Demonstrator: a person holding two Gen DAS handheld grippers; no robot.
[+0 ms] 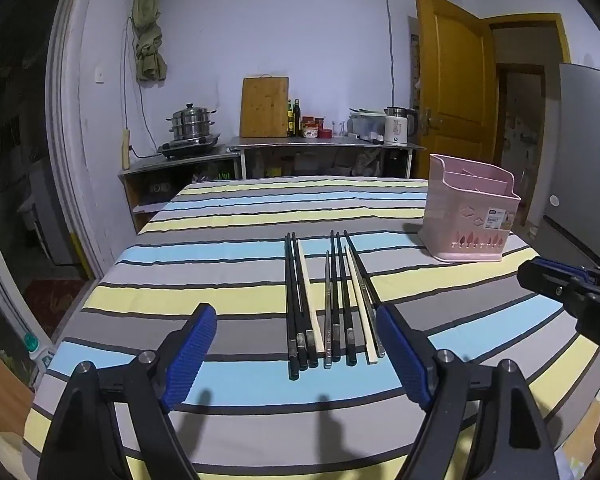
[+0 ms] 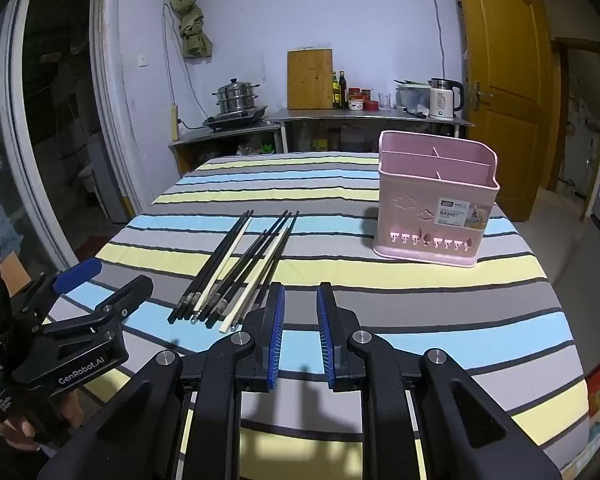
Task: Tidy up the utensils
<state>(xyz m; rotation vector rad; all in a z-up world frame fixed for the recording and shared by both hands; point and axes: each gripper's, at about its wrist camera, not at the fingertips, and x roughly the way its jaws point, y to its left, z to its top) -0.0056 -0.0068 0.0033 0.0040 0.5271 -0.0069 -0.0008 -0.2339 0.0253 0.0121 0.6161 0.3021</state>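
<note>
Chopsticks (image 1: 332,300) before pink basket (image 1: 470,216)

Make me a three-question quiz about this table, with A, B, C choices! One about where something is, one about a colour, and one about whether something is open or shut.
1. Where do the chopsticks lie?
A. inside the basket
B. flat on the striped tablecloth
C. on the floor

2. What colour is the utensil basket?
A. pink
B. green
C. black

3. How does the left gripper stand?
A. shut on a chopstick
B. shut on nothing
C. wide open, holding nothing

Answers:
1 B, they lie side by side on the tablecloth, apart from the basket.
2 A, its walls and dividers are pink.
3 C, its blue pads stand far apart on either side of the chopstick ends, touching none.
</note>
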